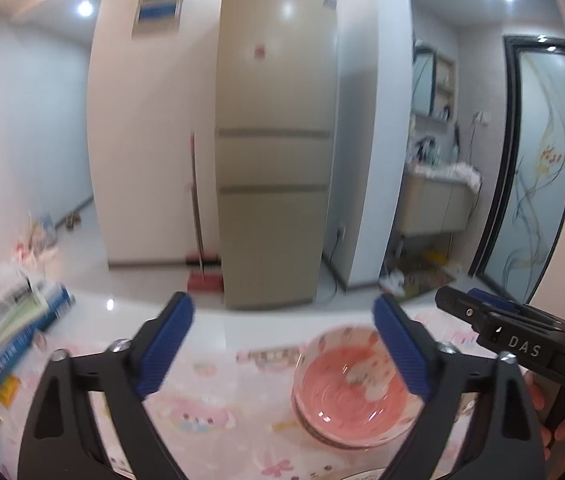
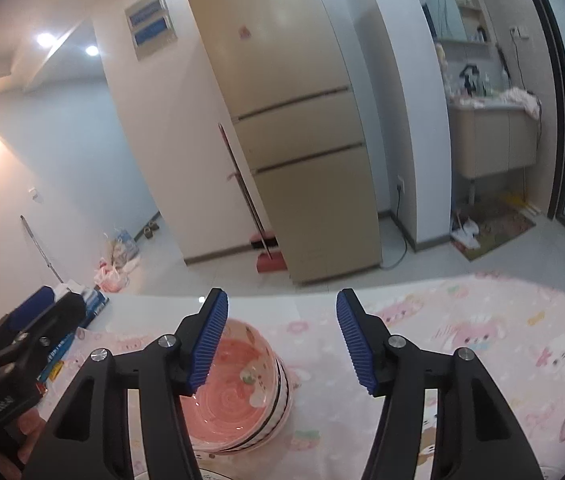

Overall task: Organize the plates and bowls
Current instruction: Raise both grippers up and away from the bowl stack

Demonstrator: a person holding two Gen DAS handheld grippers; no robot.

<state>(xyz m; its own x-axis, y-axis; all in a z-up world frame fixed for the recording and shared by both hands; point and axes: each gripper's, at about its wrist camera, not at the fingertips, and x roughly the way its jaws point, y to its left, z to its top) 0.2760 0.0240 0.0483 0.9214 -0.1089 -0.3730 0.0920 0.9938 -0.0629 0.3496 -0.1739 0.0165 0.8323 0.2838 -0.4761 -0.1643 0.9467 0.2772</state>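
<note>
A pink bowl (image 1: 356, 388) sits upright, its mouth facing up, nested in a short stack on my worktop (image 2: 462, 344), which wears a pink cartoon-print cloth. Being round, it has no long axis. My left tongs (image 1: 282, 344) are spread wide and hold nothing, the bowl just behind the right-hand finger. My right tongs (image 2: 280, 344) are likewise apart and empty, the bowl behind the left-hand finger. A beige fridge (image 1: 274, 152) stands beyond.
</note>
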